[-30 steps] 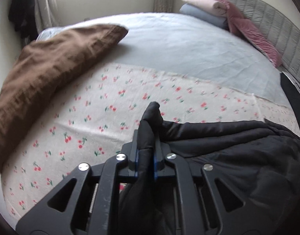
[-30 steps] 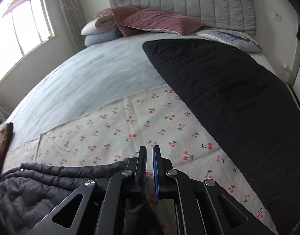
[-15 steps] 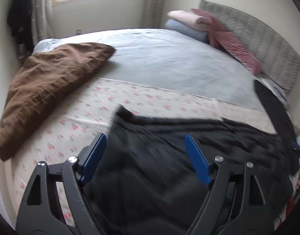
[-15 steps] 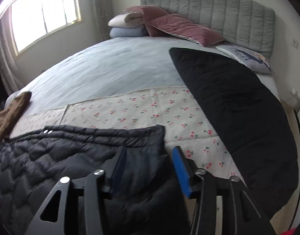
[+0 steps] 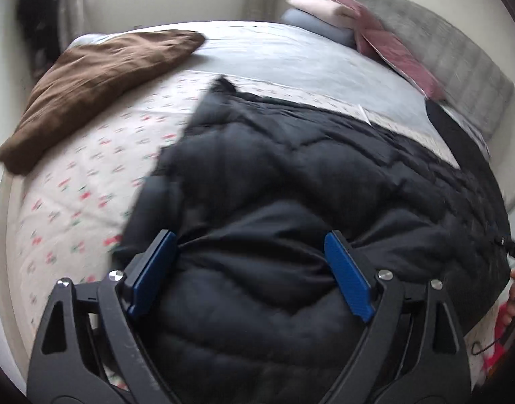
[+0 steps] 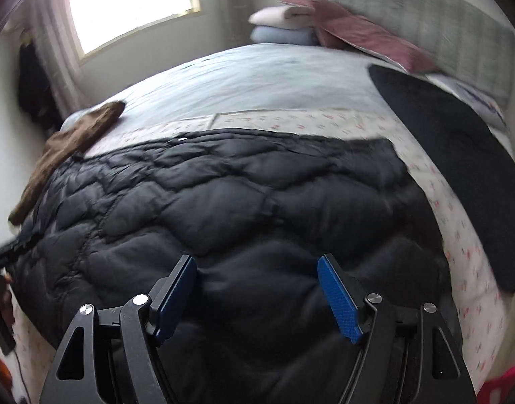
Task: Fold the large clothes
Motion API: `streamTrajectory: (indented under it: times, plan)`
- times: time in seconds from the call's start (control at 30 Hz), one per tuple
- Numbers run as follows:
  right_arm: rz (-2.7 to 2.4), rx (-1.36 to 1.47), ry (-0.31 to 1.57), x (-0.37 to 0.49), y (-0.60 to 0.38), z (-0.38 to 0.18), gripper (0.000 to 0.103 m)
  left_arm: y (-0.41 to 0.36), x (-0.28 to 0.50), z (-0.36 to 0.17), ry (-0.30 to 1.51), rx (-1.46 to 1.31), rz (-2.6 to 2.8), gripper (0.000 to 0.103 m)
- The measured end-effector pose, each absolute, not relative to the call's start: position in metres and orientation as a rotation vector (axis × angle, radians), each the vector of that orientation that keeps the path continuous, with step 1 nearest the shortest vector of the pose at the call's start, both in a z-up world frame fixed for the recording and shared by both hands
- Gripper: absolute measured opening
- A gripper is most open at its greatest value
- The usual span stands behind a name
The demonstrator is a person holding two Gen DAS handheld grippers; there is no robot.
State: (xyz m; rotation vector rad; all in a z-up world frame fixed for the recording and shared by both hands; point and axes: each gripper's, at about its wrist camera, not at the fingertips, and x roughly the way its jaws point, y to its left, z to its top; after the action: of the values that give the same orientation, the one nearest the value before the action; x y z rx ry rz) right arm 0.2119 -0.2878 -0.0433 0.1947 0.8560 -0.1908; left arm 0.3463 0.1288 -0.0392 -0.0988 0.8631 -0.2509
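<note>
A black quilted puffer jacket (image 5: 291, 175) lies spread on the cherry-print sheet (image 5: 89, 168) at the near end of the bed; it also fills the right wrist view (image 6: 223, 195). My left gripper (image 5: 250, 262) is open, its blue pads wide apart just above the jacket's near part. My right gripper (image 6: 257, 279) is open too, over the jacket's near edge. Neither holds anything.
A brown folded garment (image 5: 99, 77) lies at the bed's left side. A black blanket (image 6: 459, 155) covers the right side. Pillows (image 6: 341, 30) and a grey headboard (image 6: 425, 23) are at the far end. A window (image 6: 129, 3) is at the far left.
Both grippers were shut on the jacket's edge a second ago. They opened, let it go and drew back and up; the jacket now lies spread flat.
</note>
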Motion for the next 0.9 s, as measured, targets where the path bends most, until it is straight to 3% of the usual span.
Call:
streamTrajectory:
  times: [0.33, 0.5, 0.63, 0.9]
  plan:
    - [-0.22, 0.208, 0.838, 0.176, -0.298, -0.025, 0.079, 0.165, 0.304, -0.026, 0.883, -0.284, -0.207, 0.091]
    - [-0.238, 0.232, 0.876, 0.174, -0.308, -0.041, 0.082, 0.169, 0.31, -0.05, 0.925, -0.182, -0.095, 0.091]
    - [-0.332, 0.218, 0.91, 0.164, -0.33, -0.058, 0.082, 0.2, 0.317, -0.081, 0.991, -0.392, -0.15, 0.094]
    - [-0.408, 0.305, 0.852, 0.124, -0.343, -0.035, 0.082, 0.179, 0.292, -0.037, 0.899, -0.211, -0.047, 0.093]
